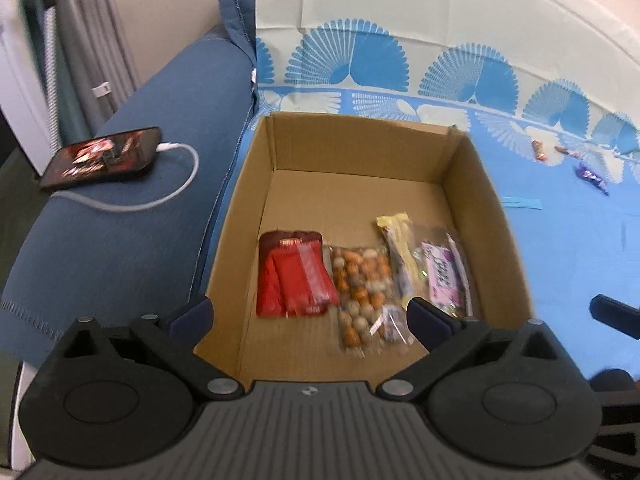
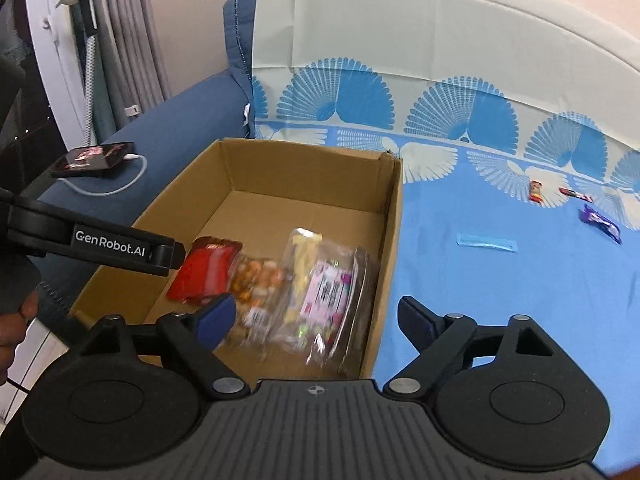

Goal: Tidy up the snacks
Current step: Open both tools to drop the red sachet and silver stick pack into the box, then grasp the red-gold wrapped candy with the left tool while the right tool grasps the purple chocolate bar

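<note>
Both grippers, left gripper [image 1: 308, 312] and right gripper [image 2: 316, 320], hover spread and empty over the cardboard box [image 1: 472, 184], whose snack packets [image 1: 360, 284] lie just ahead, while loose candies [image 2: 600, 220] wait far right.

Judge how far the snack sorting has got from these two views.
Done: red packet, nut bag and pink-label bag lie in the cardboard box. In hand: nothing; left gripper and right gripper are open. Left: three small candies on the blue sheet.

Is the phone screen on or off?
On. The phone on the sofa arm shows a lit reddish picture, with a white cable plugged in.
</note>
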`<state>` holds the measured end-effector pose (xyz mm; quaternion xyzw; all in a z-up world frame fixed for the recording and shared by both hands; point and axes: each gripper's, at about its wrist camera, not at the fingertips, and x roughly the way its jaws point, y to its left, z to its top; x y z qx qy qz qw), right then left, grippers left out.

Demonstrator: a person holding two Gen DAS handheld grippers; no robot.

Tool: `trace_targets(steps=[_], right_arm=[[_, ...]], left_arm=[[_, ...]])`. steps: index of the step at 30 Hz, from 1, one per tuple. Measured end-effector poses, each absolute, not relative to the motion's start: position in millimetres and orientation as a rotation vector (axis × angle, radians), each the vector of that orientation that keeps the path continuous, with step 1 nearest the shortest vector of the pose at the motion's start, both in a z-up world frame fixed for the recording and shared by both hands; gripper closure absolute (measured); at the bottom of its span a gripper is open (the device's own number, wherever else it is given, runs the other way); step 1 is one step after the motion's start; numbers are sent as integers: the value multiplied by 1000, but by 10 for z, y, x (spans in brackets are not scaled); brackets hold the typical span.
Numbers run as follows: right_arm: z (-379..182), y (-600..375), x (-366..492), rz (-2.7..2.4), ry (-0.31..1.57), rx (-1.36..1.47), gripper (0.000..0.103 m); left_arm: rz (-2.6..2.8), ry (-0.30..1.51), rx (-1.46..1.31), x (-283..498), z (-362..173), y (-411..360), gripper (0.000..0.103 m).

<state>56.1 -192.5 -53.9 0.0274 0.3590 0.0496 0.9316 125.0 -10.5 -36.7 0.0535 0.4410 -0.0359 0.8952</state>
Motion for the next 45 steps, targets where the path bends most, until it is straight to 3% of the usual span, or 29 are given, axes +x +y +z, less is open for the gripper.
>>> trace_targets(steps=[15, 25, 35, 45], right_arm=[[-105, -1908, -304, 78, 578, 50, 6], [-19, -2016, -584, 84, 512, 73, 6], [-56, -2643, -622, -30, 478, 135, 5], [-151, -4198, -171, -264, 477, 61, 3]], left_arm=[[-132, 765, 115, 302, 134, -207, 0], [-145, 742, 141, 80, 281, -362, 0], [-227, 790, 181, 313, 403, -910, 0], [-385, 850, 235, 1249, 408, -2206, 0]])
